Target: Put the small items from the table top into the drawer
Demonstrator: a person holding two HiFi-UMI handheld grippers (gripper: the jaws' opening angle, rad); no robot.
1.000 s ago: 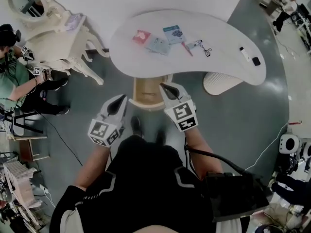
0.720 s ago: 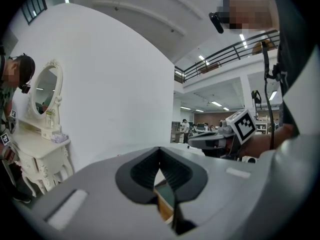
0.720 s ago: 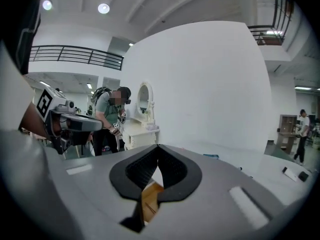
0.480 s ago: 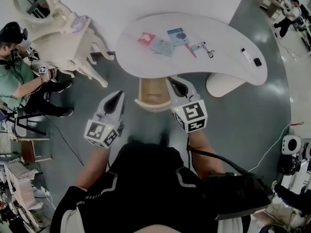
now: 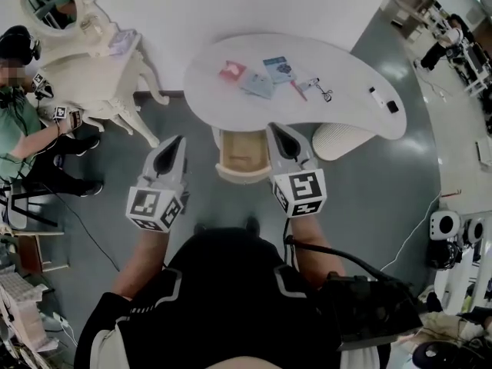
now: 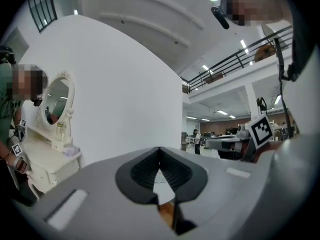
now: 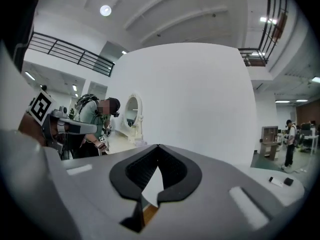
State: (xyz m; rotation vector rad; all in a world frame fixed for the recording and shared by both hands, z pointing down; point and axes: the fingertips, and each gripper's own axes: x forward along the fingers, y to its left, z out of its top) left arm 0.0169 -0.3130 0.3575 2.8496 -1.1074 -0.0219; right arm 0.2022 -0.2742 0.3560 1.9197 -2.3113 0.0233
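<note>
Head view: L tongs [image 5: 177,141] & R tongs [image 5: 275,128] clenched, empty, higher vs earlier.

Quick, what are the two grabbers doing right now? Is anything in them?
Left gripper: closed, jaw tips together, holding nothing.
Right gripper: closed, jaw tips together, holding nothing.

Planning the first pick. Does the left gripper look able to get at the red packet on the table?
Probably yes: the red packet lies uncovered on the table, with nothing between it and the left gripper, though its shut jaws must open first.
</note>
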